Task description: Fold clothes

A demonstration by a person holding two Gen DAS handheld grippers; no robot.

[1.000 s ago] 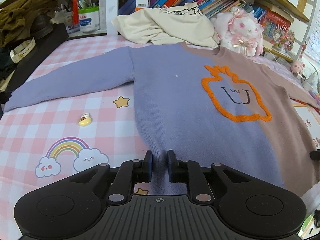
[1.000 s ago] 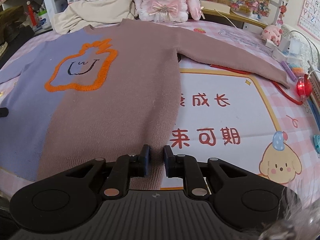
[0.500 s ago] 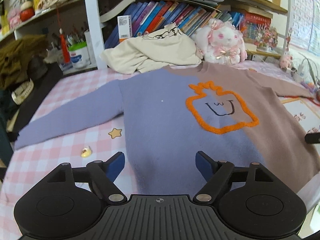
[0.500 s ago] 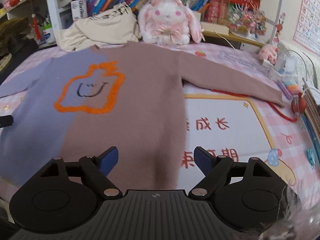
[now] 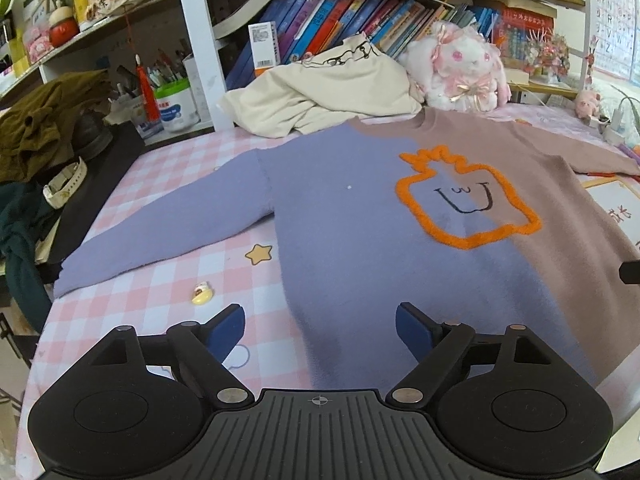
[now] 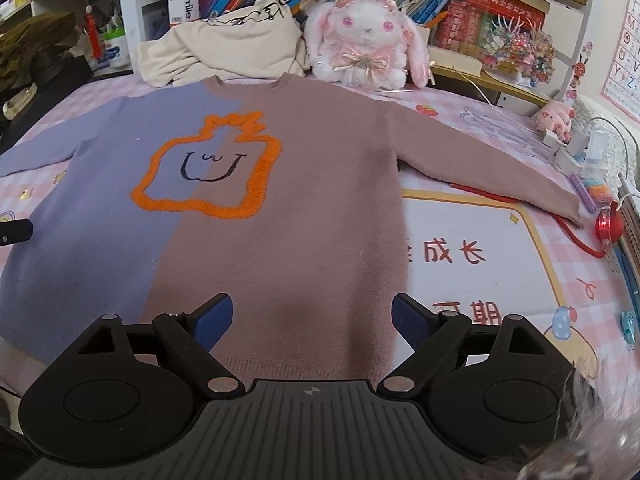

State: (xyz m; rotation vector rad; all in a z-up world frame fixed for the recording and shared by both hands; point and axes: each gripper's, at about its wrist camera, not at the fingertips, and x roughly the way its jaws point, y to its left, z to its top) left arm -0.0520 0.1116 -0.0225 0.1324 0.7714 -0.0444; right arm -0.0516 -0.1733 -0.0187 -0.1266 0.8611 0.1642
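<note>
A sweater, half purple and half brown (image 5: 360,216) (image 6: 304,184), lies flat and face up on the pink checked table, both sleeves spread out. An orange outlined figure with a smile is on its chest. My left gripper (image 5: 320,326) is open and empty, raised above the purple hem. My right gripper (image 6: 312,318) is open and empty, raised above the brown hem. The purple sleeve (image 5: 160,224) stretches left; the brown sleeve (image 6: 492,168) stretches right.
A cream garment (image 5: 320,92) and a pink plush rabbit (image 6: 368,36) sit behind the collar, before bookshelves. A small yellow toy (image 5: 202,293) lies left of the sweater. A red cord and ball (image 6: 608,226), small items and a printed mat (image 6: 480,256) are on the right.
Both grippers were shut on the sweater's hem one second ago. They have opened, let go and lifted back from the table. The sweater lies flat.
</note>
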